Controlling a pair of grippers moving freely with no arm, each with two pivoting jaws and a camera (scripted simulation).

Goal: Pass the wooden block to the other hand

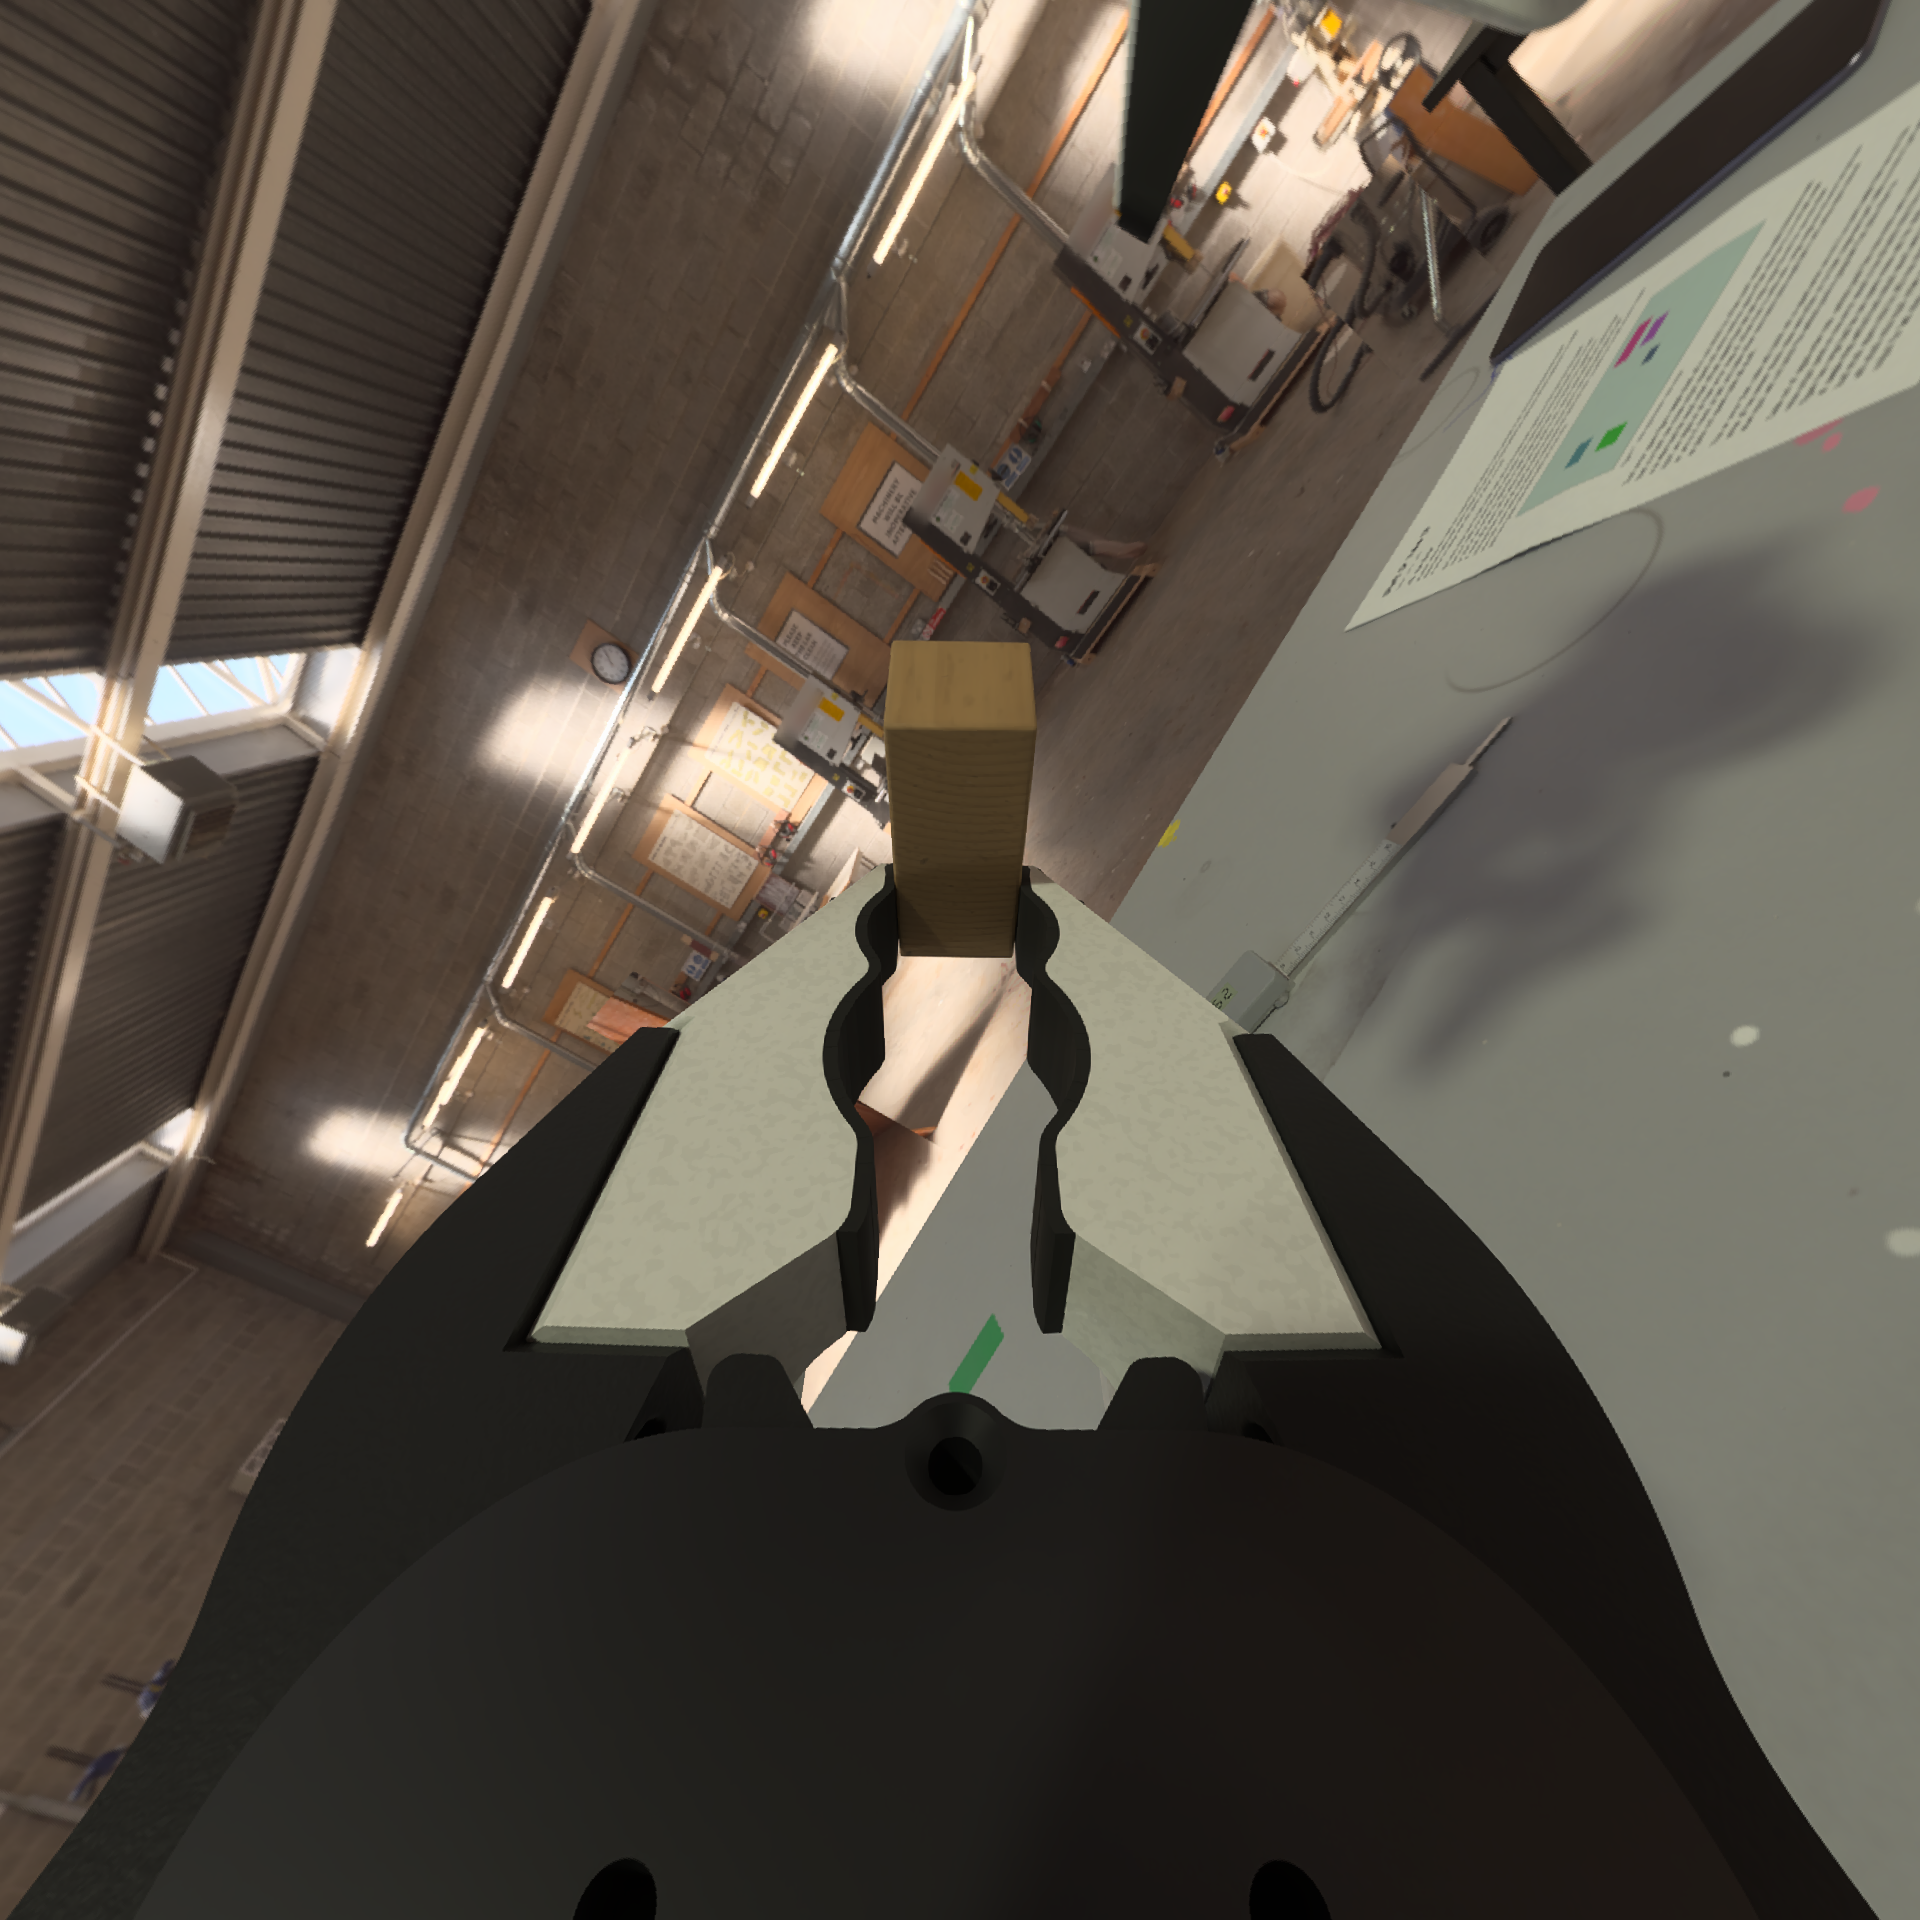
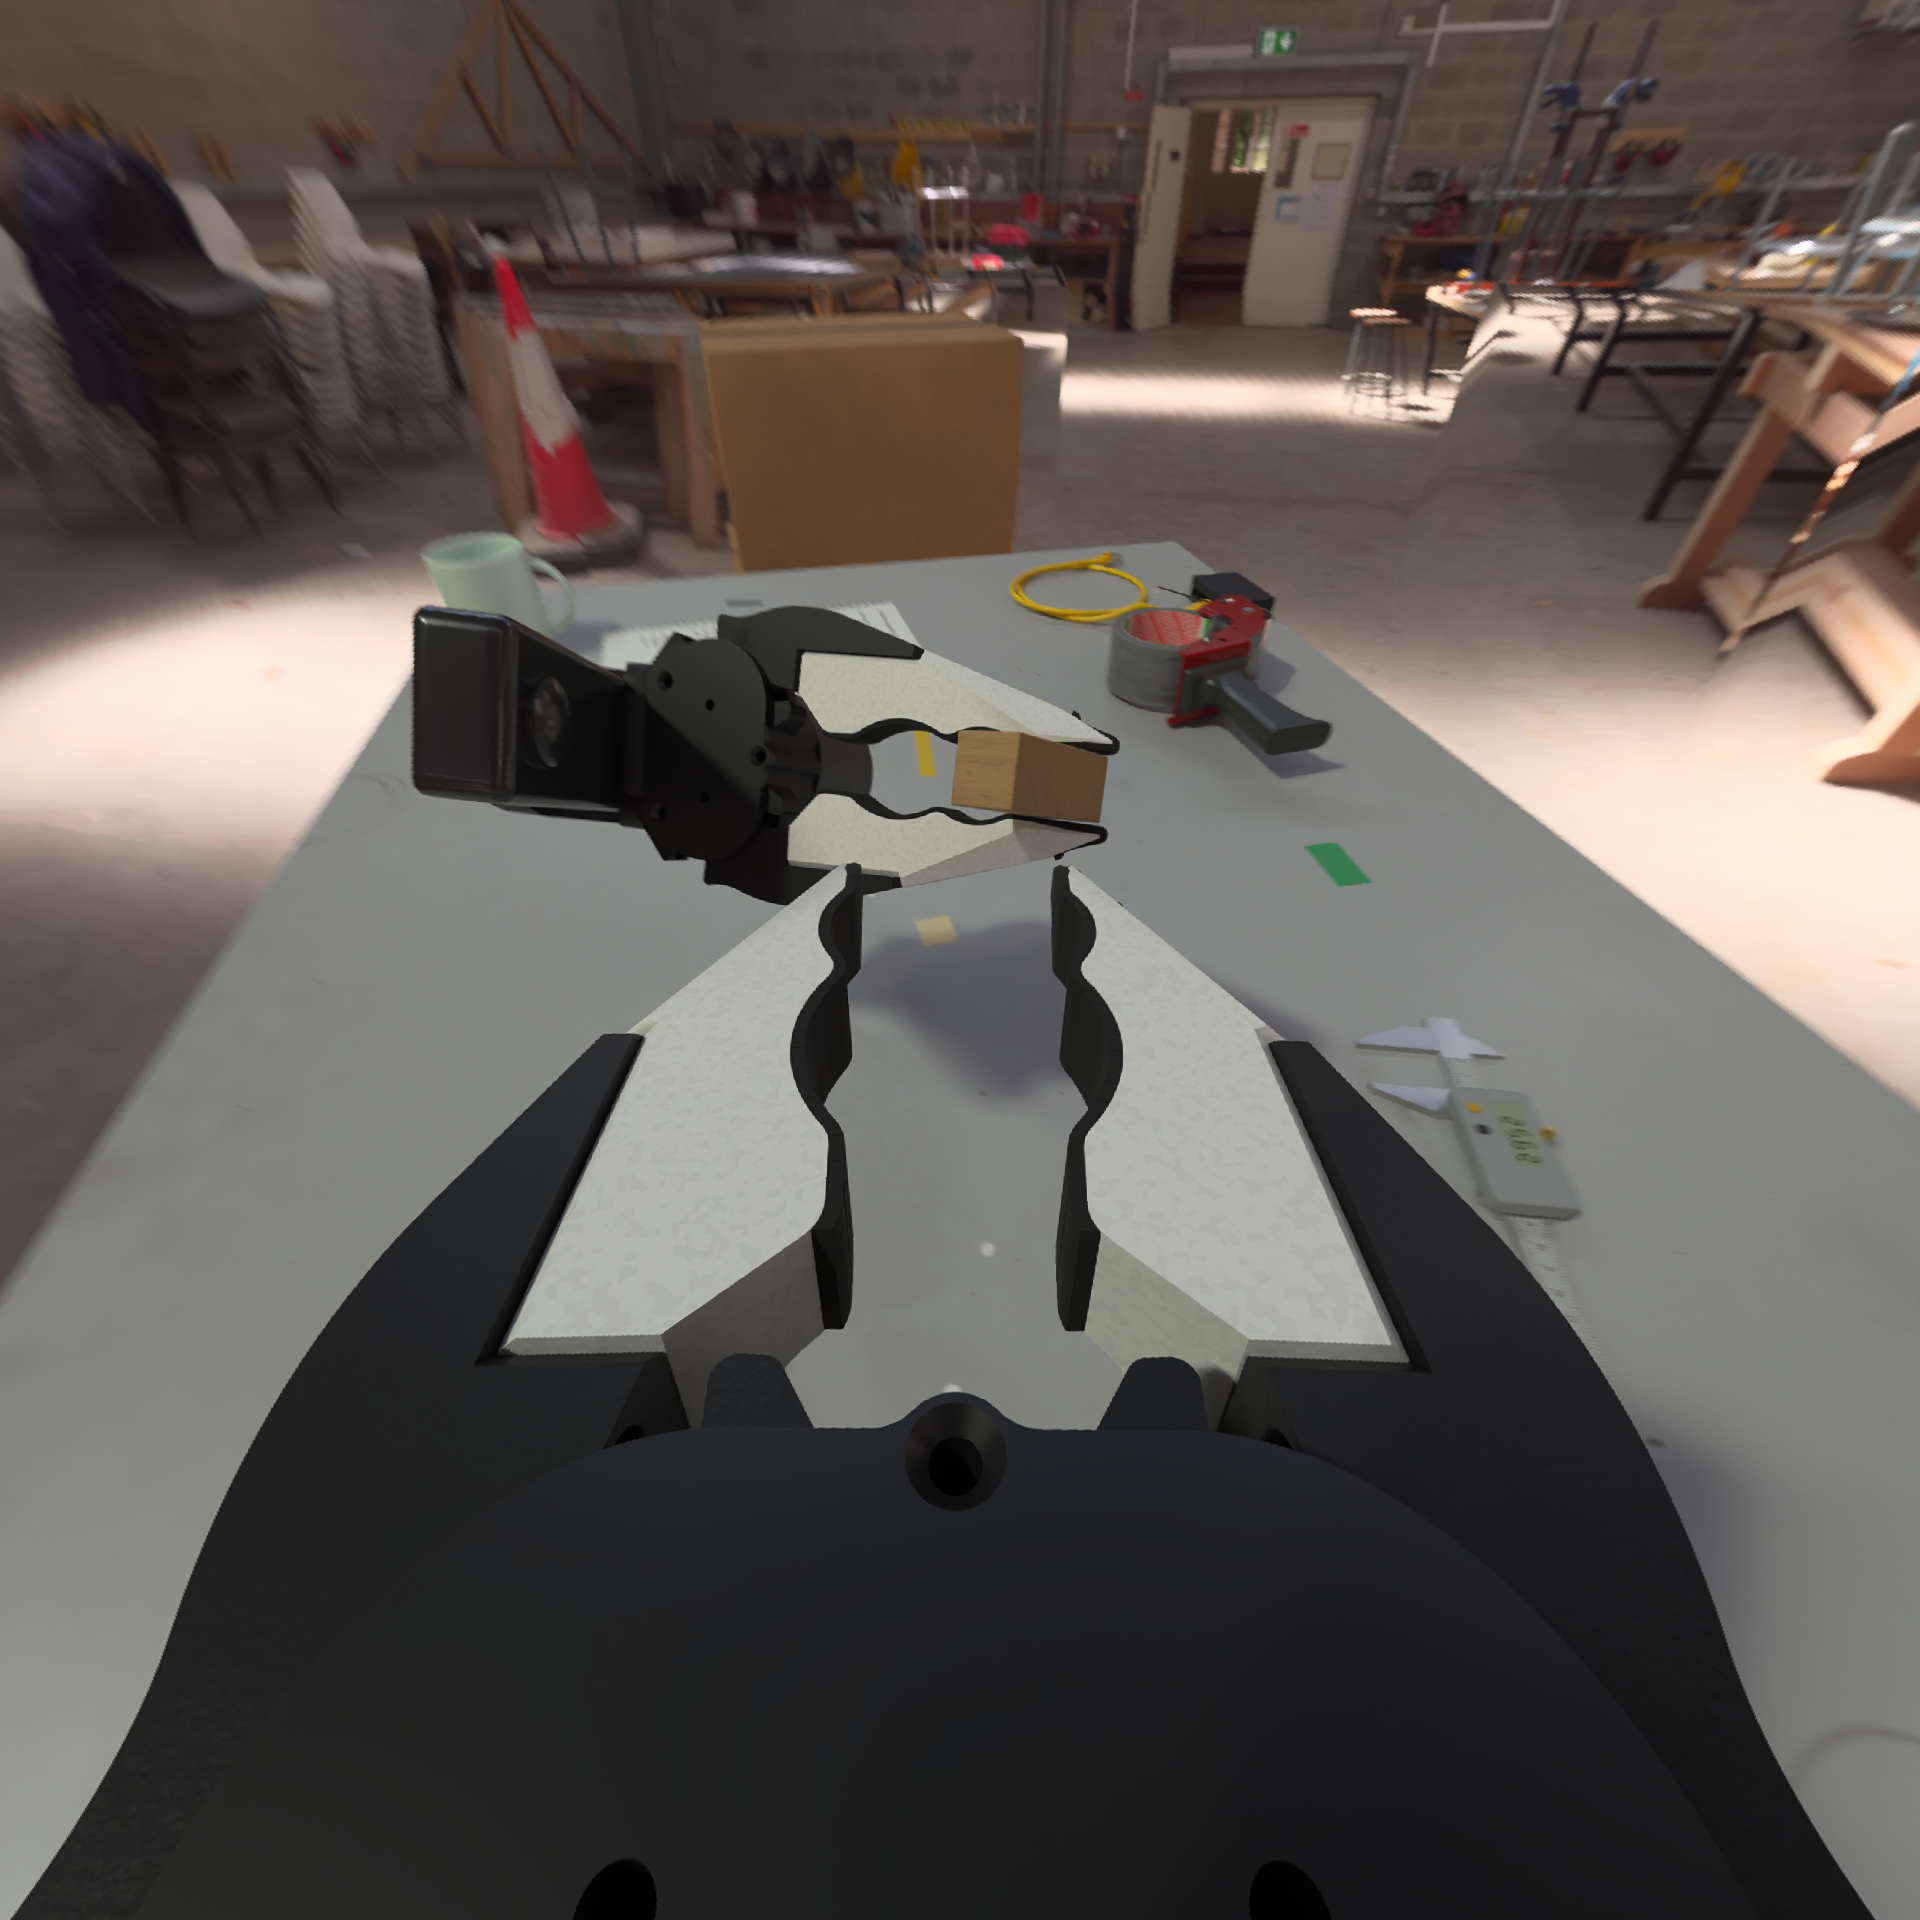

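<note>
The wooden block (image 1: 958,821) is a light brown rectangular piece clamped between the tips of my left gripper (image 1: 956,883), sticking out forward past them. In the right wrist view the left gripper (image 2: 1096,787) hangs above the grey table, tilted on its side, with the block (image 2: 1029,784) between its fingertips. My right gripper (image 2: 954,873) is open and empty, just below and in front of the left gripper's tips, with a small gap to them.
On the grey table (image 2: 1351,987) lie a red tape dispenser (image 2: 1205,675), a yellow cable (image 2: 1081,592), a pale green mug (image 2: 488,582), a caliper (image 2: 1496,1122), a green tape mark (image 2: 1338,864) and a printed sheet (image 1: 1662,384). A cardboard box (image 2: 862,436) stands beyond the far edge.
</note>
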